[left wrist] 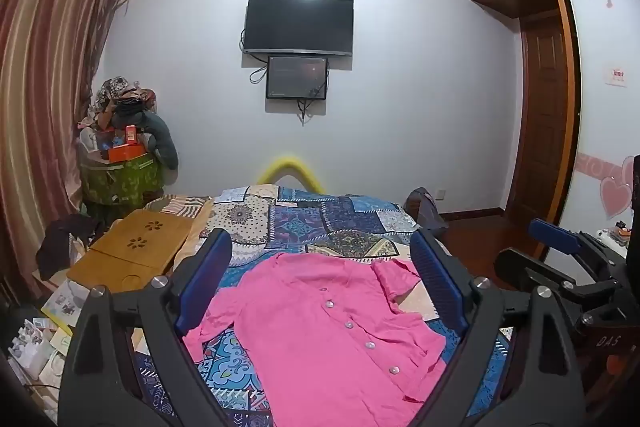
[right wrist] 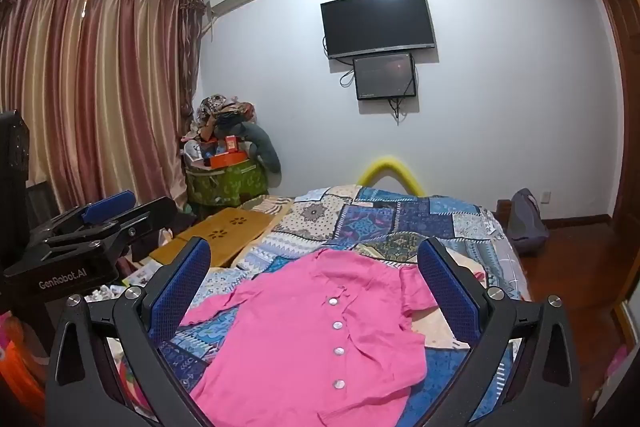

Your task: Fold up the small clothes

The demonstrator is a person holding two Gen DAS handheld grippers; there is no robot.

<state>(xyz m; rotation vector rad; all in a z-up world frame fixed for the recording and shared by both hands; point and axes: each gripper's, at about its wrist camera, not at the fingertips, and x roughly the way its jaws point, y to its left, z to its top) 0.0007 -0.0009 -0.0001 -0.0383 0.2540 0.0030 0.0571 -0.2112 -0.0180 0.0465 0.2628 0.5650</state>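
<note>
Right now my left gripper (left wrist: 320,263) hangs above the bed with its blue fingers (left wrist: 204,279) spread wide and nothing between them. My right gripper (right wrist: 316,275) is just as wide apart and empty too. The pink shirt (left wrist: 320,339) lies flat, buttons up, on the patchwork quilt (left wrist: 320,223), straight ahead at twelve o'clock from both tongs, its collar toward the far wall. From the left wrist view the right gripper shows at three o'clock. A wooden lap table (left wrist: 132,251) sits at ten o'clock beside the bed.
</note>
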